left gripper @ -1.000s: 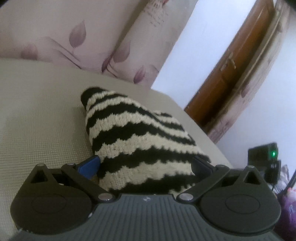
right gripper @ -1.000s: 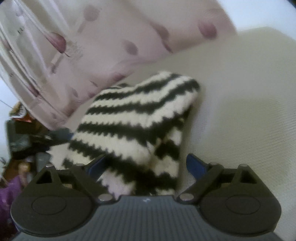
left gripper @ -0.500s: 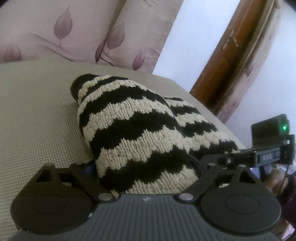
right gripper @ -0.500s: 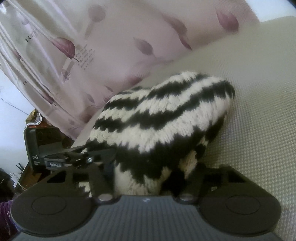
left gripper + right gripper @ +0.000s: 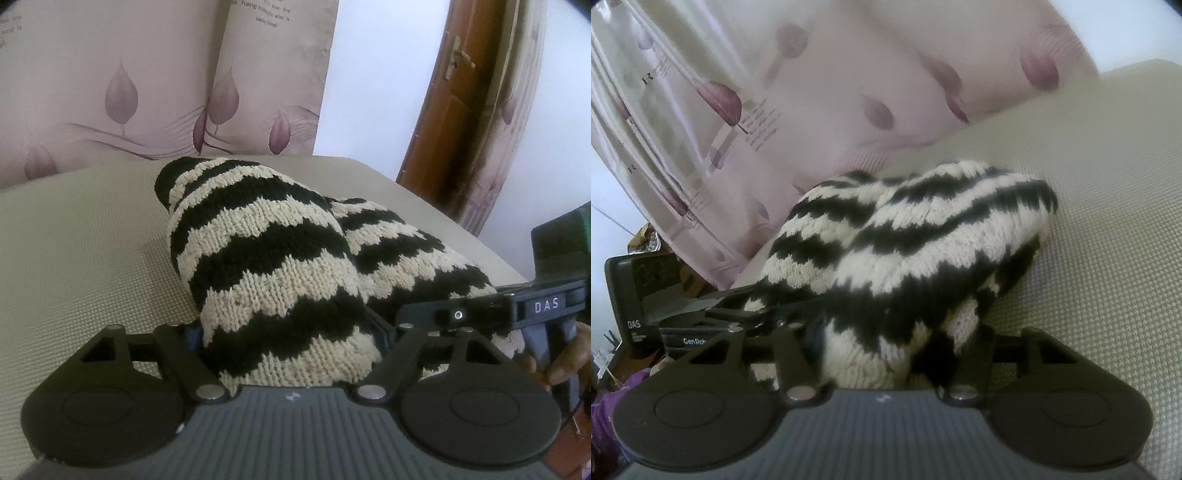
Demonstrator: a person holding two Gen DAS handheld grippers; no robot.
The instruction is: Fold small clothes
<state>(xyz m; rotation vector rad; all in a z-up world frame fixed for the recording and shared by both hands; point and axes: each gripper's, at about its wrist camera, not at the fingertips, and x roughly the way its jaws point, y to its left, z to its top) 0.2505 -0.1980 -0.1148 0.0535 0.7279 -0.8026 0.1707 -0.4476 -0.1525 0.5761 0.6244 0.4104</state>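
A black-and-cream zigzag-striped knit garment (image 5: 280, 266) lies bunched in a hump on a beige textured surface (image 5: 74, 258). My left gripper (image 5: 288, 332) has the near end of the knit filling the gap between its fingers, and its jaws are closing on it. Seen from the right wrist, the same knit garment (image 5: 923, 240) is pinched between the fingers of my right gripper (image 5: 886, 343), whose jaws are also still closing. The knit hides the pads of both grippers. The two grippers sit side by side on the same edge of the garment.
The right gripper's housing (image 5: 554, 280) and a person's hand (image 5: 569, 354) crowd the right of the left wrist view. A pink leaf-print curtain (image 5: 110, 92) hangs behind the beige surface (image 5: 1108, 221). A brown door (image 5: 454, 110) stands at the far right.
Both grippers pushed in onto the knit and narrowed their jaws around it. The garment bunched up higher. The two grippers came closer, each now seen in the other's view.
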